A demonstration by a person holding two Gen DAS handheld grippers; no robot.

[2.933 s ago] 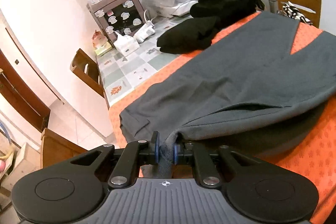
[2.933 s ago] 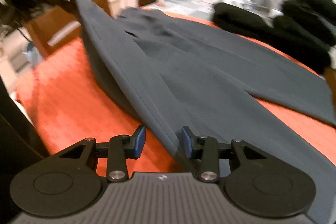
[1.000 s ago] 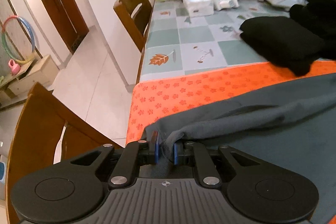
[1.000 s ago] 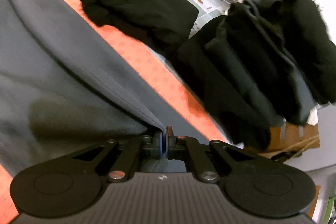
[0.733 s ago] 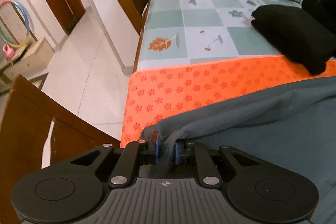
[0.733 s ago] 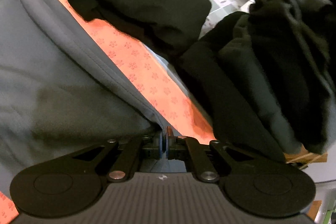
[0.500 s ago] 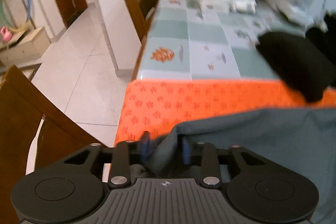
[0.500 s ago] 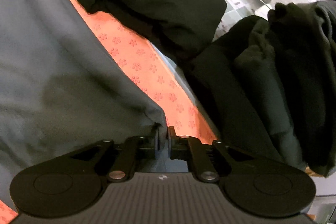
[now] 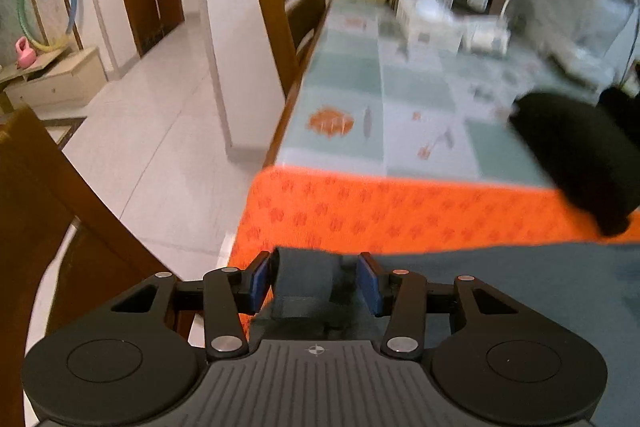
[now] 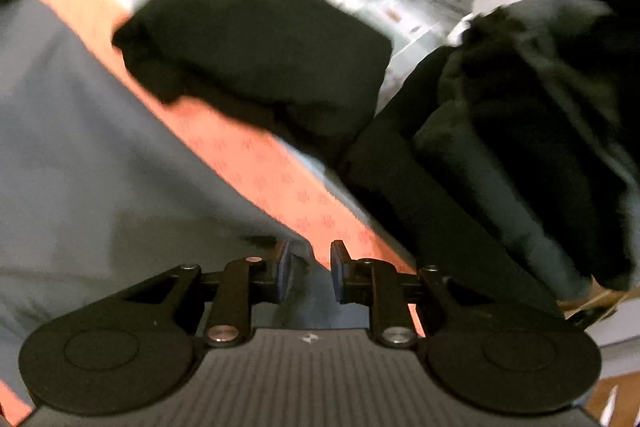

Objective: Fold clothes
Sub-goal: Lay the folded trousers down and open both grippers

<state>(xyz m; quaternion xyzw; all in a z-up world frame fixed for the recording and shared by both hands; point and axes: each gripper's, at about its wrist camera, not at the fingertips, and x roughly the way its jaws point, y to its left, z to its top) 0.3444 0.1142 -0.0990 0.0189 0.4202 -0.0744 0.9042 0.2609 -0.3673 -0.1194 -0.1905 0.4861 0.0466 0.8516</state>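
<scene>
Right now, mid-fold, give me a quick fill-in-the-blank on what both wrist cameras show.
1. The grey garment lies on an ____ floral cloth.
2. The folded clothes beyond the garment's edge are ____ in colour.
3. In the left wrist view, a ____ chair stands at the table's side.
4. The right claw's jaws are opening, with grey ____ between them.

Missing words: orange; black; wooden; fabric

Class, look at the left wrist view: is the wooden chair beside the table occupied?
No. The wooden chair beside the table stands with nobody on it.
</scene>
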